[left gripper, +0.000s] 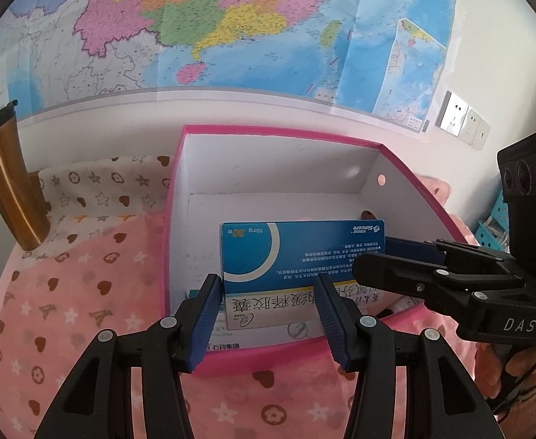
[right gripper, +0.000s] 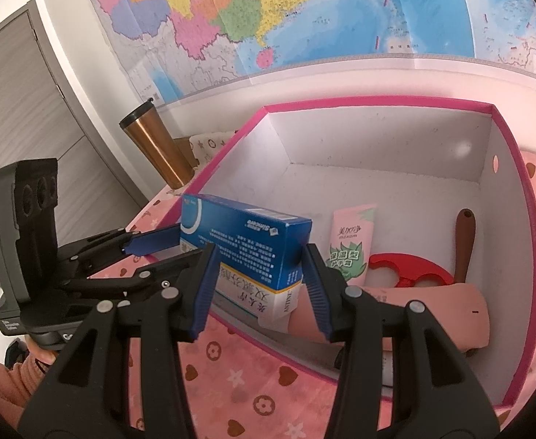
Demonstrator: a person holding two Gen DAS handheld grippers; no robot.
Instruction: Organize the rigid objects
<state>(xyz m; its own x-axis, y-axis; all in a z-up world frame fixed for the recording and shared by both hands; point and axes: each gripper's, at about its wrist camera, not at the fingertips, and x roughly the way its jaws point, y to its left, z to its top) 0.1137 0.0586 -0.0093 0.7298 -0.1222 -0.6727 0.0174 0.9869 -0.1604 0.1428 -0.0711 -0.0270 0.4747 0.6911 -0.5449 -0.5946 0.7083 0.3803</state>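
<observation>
A blue-and-white medicine box (left gripper: 297, 252) hangs over the near part of the open pink storage box (left gripper: 279, 130). My left gripper (left gripper: 268, 281) is shut on the medicine box, its blue pads against both sides. My right gripper (left gripper: 372, 256) reaches in from the right and clamps the medicine box's right end. In the right wrist view the same medicine box (right gripper: 246, 234) sits between the pads of my right gripper (right gripper: 259, 252), and my left gripper (right gripper: 187, 245) holds its left end. The storage box (right gripper: 377, 104) is white inside.
Inside the storage box lie a pink hand-cream tube (right gripper: 352, 241), a red plastic piece (right gripper: 407, 267), a wooden-handled tool (right gripper: 463, 245), a pink flat board (right gripper: 432, 311) and another white carton (left gripper: 224, 344). A copper tumbler (left gripper: 1, 183) stands left on the pink blanket (left gripper: 67, 292). A map covers the wall.
</observation>
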